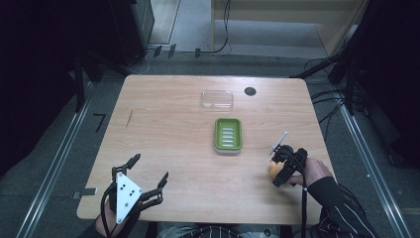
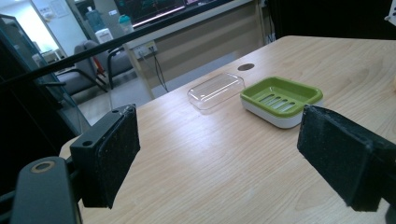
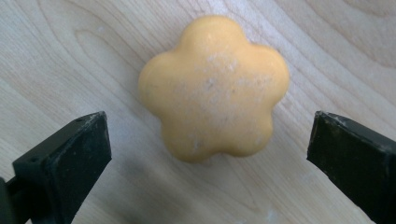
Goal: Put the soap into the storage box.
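Wooden table (image 1: 178, 139) lies mostly bare; both grippers, left (image 1: 148, 171) and right (image 3: 208, 135), spread fingers, flower-shaped soap (image 3: 212, 88) between the right's.

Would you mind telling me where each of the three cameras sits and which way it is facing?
High view: above the person's side, looking forward and down on the wooden table; both forearms enter at the bottom with the left hand-held gripper and right hand-held gripper.
Left gripper view: low above the table, looking across it between open jaws at the green soap dish and clear lid.
Right gripper view: looking straight down between open jaws at a yellow flower-shaped soap.
Shared: the high and left gripper views both show the dish and lid.
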Demonstrator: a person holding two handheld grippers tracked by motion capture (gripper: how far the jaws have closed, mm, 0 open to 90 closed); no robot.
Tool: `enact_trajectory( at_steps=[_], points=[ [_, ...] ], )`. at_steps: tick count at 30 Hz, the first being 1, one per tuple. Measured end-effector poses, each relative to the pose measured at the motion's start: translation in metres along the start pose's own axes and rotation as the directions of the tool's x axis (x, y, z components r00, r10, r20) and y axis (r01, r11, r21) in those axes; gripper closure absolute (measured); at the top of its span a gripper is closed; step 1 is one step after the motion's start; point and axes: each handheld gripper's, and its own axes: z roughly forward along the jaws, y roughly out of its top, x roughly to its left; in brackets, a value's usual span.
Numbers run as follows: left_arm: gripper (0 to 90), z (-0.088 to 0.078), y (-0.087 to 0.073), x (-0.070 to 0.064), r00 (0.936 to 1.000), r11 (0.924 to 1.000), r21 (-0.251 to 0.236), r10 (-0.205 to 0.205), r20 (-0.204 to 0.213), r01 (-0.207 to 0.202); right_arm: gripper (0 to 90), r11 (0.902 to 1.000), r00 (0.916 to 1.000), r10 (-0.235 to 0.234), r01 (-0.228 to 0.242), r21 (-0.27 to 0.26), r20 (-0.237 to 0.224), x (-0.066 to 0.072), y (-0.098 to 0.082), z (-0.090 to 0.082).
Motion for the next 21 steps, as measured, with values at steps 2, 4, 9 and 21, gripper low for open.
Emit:
enact_trajectory(
  at_steps=[2,4,9,21],
  points=[
    [13.5,0.0,0.0,-0.0001,1.0,1.0,-0.002,-0.001,0.001,0.001,1.8,0.9999,1.0,-0.009,0.009,0.01,0.0,-0.0008,0.0018,0.0016],
    [13.5,-0.0001,0.0,0.0002,1.0,1.0,-0.001,-0.002,0.0,0.002,6.3,0.9999,1.0,-0.009,0.009,0.005,0.003,-0.0016,0.0028,0.0033],
    [13.5,-0.0002,0.0,0.0002,1.0,1.0,0.0,0.0,0.002,0.0,21.8,0.9997,0.9998,-0.021,0.021,0.007,0.005,-0.0027,0.0042,0.0047],
    [13.5,-0.0004,0.0,0.0002,1.0,1.0,-0.001,0.0,0.001,0.0,39.2,0.9973,0.9985,-0.053,0.052,0.052,0.011,0.0008,0.0053,0.0095]
  ],
)
